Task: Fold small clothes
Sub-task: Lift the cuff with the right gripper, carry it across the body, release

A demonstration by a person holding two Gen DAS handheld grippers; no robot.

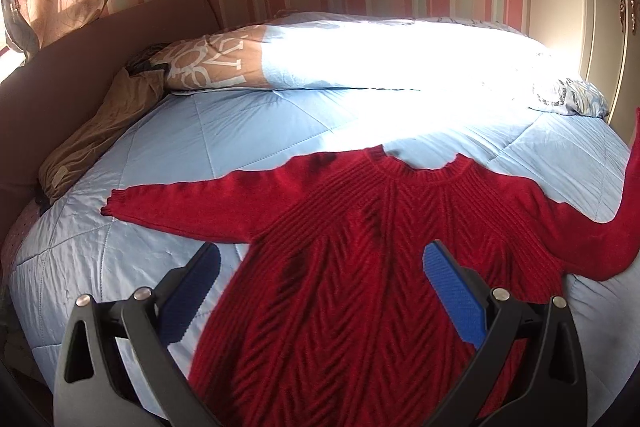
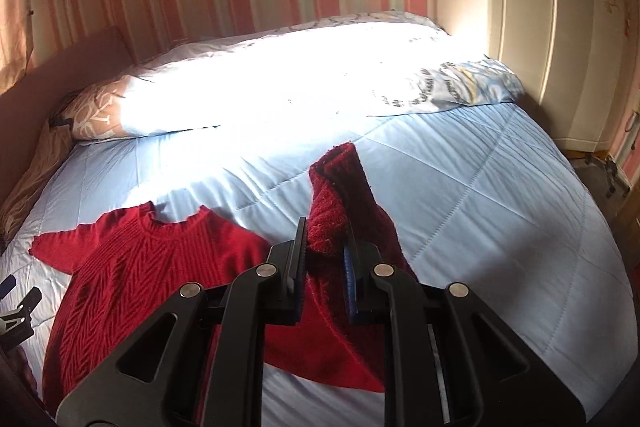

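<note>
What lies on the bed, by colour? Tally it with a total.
Red: 1, the sweater
Light blue: 1, the quilt
Tan: 1, the crumpled cloth
Tan and blue patterned: 1, the folded duvet
Total: 4

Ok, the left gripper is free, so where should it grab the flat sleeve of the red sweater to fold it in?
Probably the ribbed cuff of the flat sleeve, coming from above at its outer end. That sleeve lies straight out on the blue quilt, so the cuff is a free edge with bare quilt around it. The left gripper is open above the sweater body; the right gripper is shut on the other sleeve.
</note>
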